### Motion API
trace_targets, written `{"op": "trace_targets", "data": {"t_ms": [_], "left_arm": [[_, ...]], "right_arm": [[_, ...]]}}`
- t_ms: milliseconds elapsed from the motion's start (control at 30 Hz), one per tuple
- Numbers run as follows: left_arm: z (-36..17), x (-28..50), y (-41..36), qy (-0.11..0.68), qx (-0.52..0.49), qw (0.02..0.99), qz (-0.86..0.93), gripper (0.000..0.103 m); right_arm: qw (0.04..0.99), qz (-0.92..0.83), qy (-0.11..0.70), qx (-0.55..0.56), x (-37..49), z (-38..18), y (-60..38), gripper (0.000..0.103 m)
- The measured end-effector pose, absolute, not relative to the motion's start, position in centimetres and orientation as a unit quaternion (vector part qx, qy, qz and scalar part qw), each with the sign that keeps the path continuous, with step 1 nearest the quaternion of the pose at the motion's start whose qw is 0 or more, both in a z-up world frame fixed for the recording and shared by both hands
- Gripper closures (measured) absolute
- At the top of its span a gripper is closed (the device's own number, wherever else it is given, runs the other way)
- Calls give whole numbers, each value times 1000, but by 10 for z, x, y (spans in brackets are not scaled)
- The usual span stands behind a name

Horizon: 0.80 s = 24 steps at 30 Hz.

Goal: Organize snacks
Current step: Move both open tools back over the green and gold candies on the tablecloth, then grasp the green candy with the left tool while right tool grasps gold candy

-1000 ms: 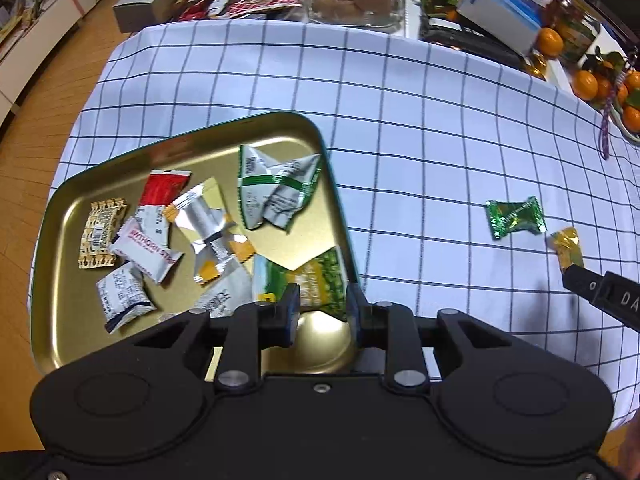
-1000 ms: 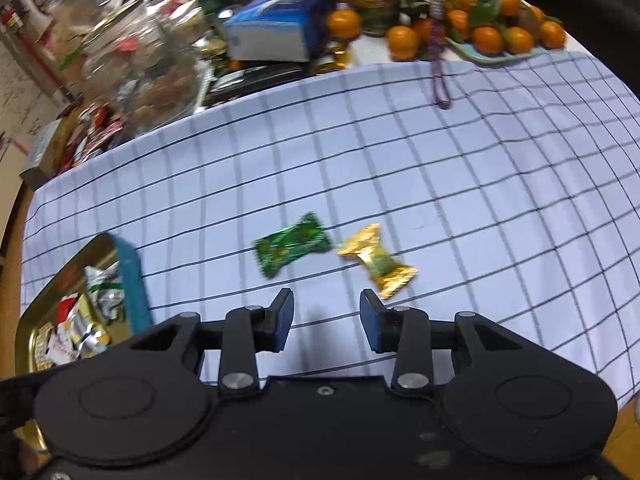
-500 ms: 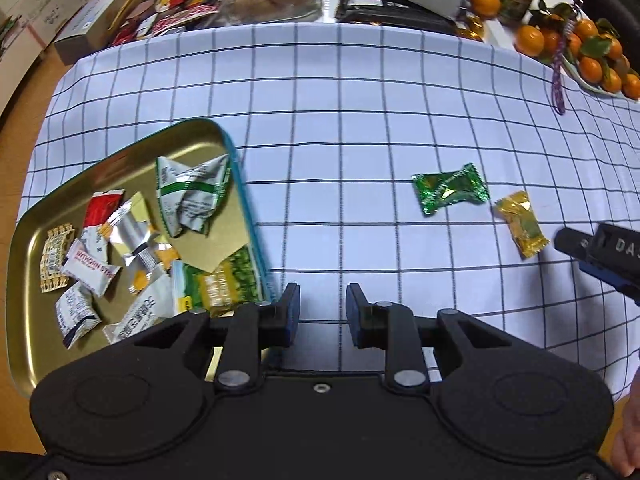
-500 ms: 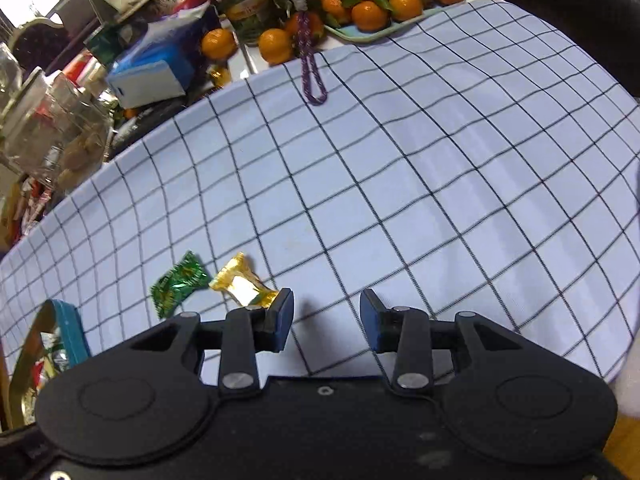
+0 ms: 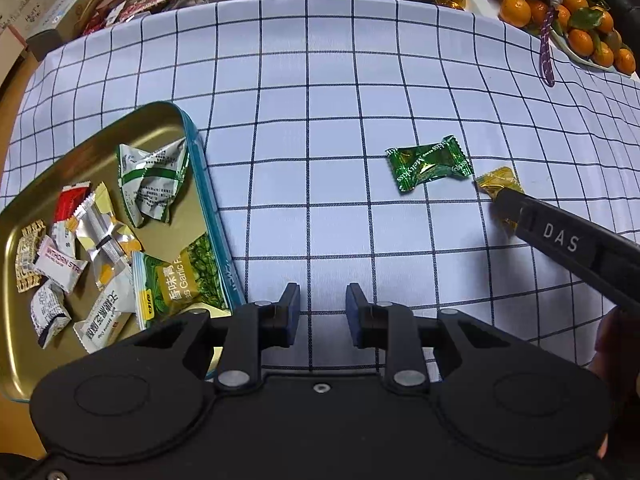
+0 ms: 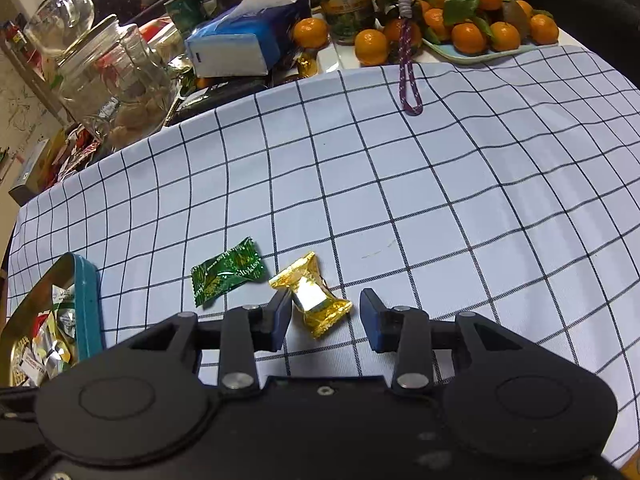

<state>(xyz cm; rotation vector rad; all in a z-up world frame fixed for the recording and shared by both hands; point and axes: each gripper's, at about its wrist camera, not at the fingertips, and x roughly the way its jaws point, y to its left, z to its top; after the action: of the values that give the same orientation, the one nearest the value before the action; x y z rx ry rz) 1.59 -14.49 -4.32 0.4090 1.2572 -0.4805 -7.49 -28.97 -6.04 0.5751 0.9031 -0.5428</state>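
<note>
A gold tin tray (image 5: pixel 132 128) with a teal rim holds several snack packets at the left of the checked cloth; its edge also shows in the right wrist view (image 6: pixel 86 304). A green candy (image 5: pixel 430 162) (image 6: pixel 227 272) and a gold-wrapped candy (image 5: pixel 498 182) (image 6: pixel 316 294) lie side by side on the cloth. My right gripper (image 6: pixel 325 316) is open with the gold candy lying between its fingers. My left gripper (image 5: pixel 322 306) is open and empty over the cloth, just right of the tray.
The far table edge is crowded: glass jars (image 6: pixel 116 80), a blue tissue box (image 6: pixel 244 46), a plate of oranges (image 6: pixel 480 28), a purple cord (image 6: pixel 408 76), a cardboard box (image 5: pixel 52 16).
My right gripper swung back toward the candies and now straddles the gold one. My left gripper moved right, away from the tray, and stayed open.
</note>
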Motion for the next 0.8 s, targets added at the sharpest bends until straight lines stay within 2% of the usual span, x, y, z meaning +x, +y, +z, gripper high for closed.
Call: {"op": "trace_targets", "data": {"t_ms": [100,133,367,467,800], "left_arm": [[-45,18,-145,587,178,758,-222,68],[-45,18,-145,589,177,757,-222,68],[-47,20,-143,594,164,753,-229,68],[-45,18,-145,591,155,754,-240,68],[-37,6,-173,541,179,769,-289,68]], "right_arm": [[832,-250,426,253,-74,-60,-288,63],[834,-245,426,250,-74,-60,-287,66],[837,-236,427,247,-78,-60,-286,72],[832,-234,426,268,-84,-57,-289,81],[793,-284,449,299,-103,-51,-306,81]]}}
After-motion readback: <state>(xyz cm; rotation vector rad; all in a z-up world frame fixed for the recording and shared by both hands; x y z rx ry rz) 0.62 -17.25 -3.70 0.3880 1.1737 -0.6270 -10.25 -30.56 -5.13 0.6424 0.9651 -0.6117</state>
